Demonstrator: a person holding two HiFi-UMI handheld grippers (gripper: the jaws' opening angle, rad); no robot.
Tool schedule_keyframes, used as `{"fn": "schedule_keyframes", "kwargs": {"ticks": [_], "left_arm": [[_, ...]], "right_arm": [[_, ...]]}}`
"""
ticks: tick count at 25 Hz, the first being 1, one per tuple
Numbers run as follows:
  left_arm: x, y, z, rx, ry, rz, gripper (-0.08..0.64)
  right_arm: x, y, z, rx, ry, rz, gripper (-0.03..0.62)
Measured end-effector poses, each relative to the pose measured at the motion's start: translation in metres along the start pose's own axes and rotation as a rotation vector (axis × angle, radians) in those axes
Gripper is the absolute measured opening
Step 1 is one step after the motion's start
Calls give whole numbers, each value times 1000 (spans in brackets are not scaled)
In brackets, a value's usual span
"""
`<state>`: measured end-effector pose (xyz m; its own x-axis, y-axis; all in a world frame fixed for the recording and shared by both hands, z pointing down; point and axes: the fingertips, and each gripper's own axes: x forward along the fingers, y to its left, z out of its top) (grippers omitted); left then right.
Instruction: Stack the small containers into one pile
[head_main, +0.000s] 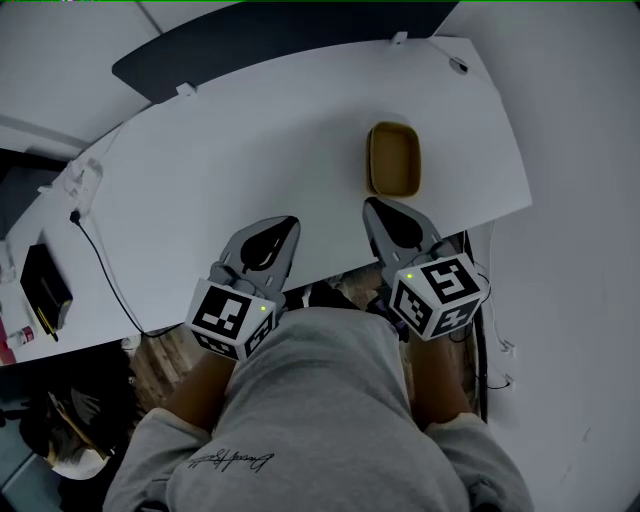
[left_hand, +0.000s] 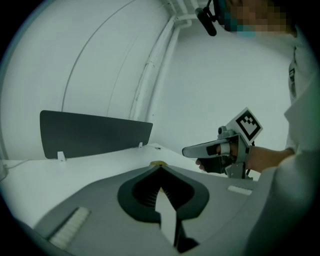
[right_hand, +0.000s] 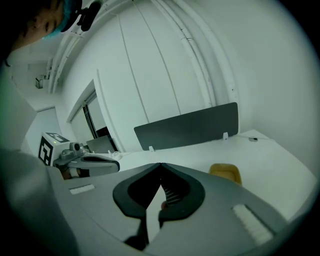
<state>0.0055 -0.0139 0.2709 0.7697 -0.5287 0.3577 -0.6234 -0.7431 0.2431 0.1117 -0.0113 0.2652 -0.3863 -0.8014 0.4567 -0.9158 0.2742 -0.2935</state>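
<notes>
Yellow container stands on the white table, toward its right side. Right gripper is held just short of it at the table's near edge, jaws closed together on nothing. Left gripper, alongside and further left, is likewise closed and empty. Both point forward and slightly downward, close to the person's torso.

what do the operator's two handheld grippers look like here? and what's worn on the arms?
Both match: the left gripper and right gripper have grey tapered jaws around a black teardrop-shaped inset. The left cube and right cube carry black-and-white square markers and a small green light. The person wears a grey top, sleeves ending above the forearms.
</notes>
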Motion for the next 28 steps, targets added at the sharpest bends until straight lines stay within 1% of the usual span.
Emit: {"fn": "schedule_keyframes", "kwargs": {"ticks": [4, 13, 28], "left_arm": [[-2, -2, 1, 16, 12, -12, 2], [-1, -2, 7, 45, 13, -8, 2], [-1, -4, 9, 53, 10, -11, 2]], "right_arm": [[-1, 9, 6, 4, -13, 16, 14], [-7, -1, 7, 4, -22, 2, 14], [-9, 0, 6, -16, -3, 12, 14]]}}
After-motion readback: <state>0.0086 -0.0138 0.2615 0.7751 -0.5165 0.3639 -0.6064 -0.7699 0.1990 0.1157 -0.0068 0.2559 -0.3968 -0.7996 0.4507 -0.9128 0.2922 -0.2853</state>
